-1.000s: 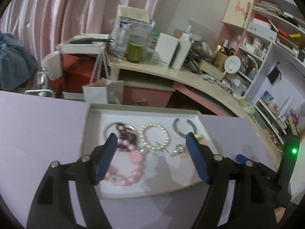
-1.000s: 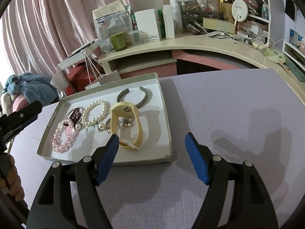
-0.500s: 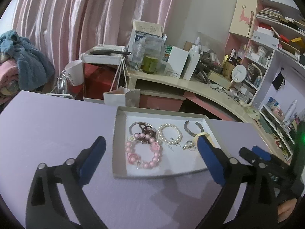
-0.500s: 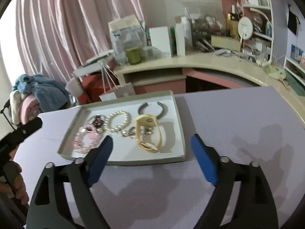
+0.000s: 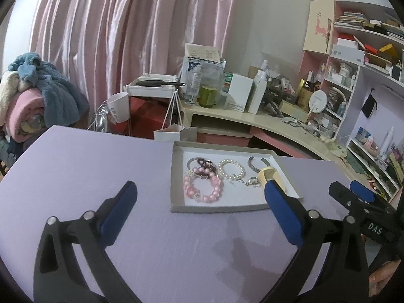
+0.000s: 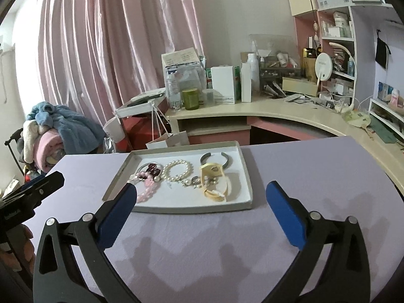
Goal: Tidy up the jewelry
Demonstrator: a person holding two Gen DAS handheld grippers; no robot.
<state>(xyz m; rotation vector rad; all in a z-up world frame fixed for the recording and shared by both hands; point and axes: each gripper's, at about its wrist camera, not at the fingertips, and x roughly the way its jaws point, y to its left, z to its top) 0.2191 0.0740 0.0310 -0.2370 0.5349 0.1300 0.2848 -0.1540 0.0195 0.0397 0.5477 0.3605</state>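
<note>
Looks like wrap-up or a pause: left gripper (image 5: 199,197) and right gripper (image 6: 200,197) are both spread wide and empty, near side of the purple table (image 6: 315,166). All the jewelry's in the tray (image 6: 248,176): pink bead bracelet (image 5: 204,189), pearl bracelet (image 6: 178,170), yellow band (image 6: 214,181). Any next pick needs a reach back in. The small tangled charms mid-tray are hard to make out.

left tongs (image 5: 200,193), right tongs (image 6: 202,194) gape (both empty).
</note>
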